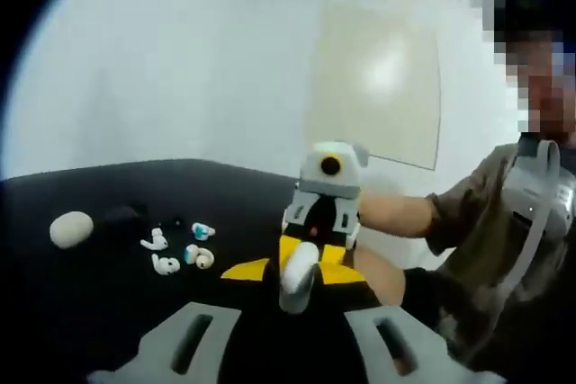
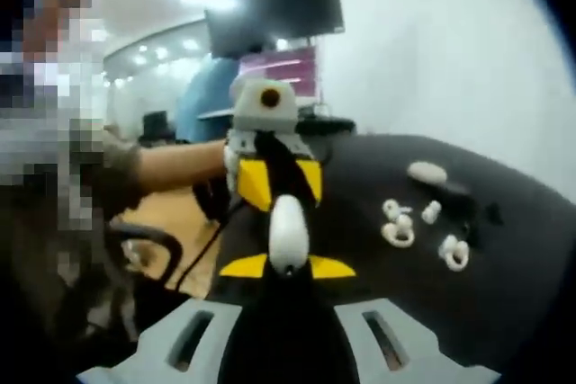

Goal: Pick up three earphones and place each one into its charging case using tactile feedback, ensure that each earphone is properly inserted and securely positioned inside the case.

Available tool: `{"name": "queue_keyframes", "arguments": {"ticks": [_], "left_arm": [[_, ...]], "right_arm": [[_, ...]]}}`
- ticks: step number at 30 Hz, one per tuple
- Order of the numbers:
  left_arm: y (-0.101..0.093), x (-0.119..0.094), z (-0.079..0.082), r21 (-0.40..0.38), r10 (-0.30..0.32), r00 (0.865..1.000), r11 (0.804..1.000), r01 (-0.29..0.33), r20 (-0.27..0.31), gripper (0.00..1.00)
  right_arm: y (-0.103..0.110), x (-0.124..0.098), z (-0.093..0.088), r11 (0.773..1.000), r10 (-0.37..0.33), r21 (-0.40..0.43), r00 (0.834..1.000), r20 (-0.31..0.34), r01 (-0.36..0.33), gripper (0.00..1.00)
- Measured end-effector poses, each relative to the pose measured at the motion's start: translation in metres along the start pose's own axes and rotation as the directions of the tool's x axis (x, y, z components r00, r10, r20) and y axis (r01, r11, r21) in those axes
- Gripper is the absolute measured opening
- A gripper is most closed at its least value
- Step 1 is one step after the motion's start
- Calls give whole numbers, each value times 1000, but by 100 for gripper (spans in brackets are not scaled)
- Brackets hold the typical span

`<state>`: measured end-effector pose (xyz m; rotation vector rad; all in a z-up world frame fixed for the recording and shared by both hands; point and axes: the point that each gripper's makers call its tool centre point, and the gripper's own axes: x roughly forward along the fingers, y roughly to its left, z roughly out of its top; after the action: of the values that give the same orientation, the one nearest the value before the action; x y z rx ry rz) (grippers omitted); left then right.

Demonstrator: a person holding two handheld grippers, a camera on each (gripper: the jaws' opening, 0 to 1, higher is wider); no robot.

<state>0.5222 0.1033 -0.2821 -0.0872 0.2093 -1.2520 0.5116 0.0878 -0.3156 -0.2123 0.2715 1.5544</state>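
While apart from earphones [image 1: 166, 264], case [image 1: 298, 283] between left gripper [image 1: 295, 272] and right gripper [image 2: 288, 267].

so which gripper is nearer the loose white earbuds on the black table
Too close to call: the white earbuds lie ahead-left of the left gripper and ahead-right of the right gripper, similarly far.

Both hand-held grippers [image 1: 298, 287] [image 2: 289, 258] face each other, jaws closed.
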Motion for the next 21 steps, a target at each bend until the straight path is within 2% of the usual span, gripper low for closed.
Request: {"name": "queue_keyframes", "arguments": {"ticks": [5,10,11,15,18,21], "left_arm": [[-2,7,-12,41,4,998,999,-2,-67,15],[-1,7,-13,20,3,997,1000,-1,-78,14],[-1,6,-13,5,-1,997,1000,1,-81,13],[-2,6,-13,-136,-32,995,991,20,-93,13],[-1,7,-12,-181,-47,995,983,30,-93,14],[-1,8,-12,-190,-36,995,982,18,-91,15]], "right_arm": [[-1,-2,0,1000,-4,-12,1000,12,4,17],[-2,-1,-1,998,-25,-59,1000,9,26,17],[-1,-2,-1,997,-30,-73,1000,10,31,17],[-2,-2,-1,982,-60,-178,998,8,60,17],[0,-2,-2,977,-69,-202,998,11,69,17],[-2,-3,-2,973,-77,-218,997,14,78,17]]}}
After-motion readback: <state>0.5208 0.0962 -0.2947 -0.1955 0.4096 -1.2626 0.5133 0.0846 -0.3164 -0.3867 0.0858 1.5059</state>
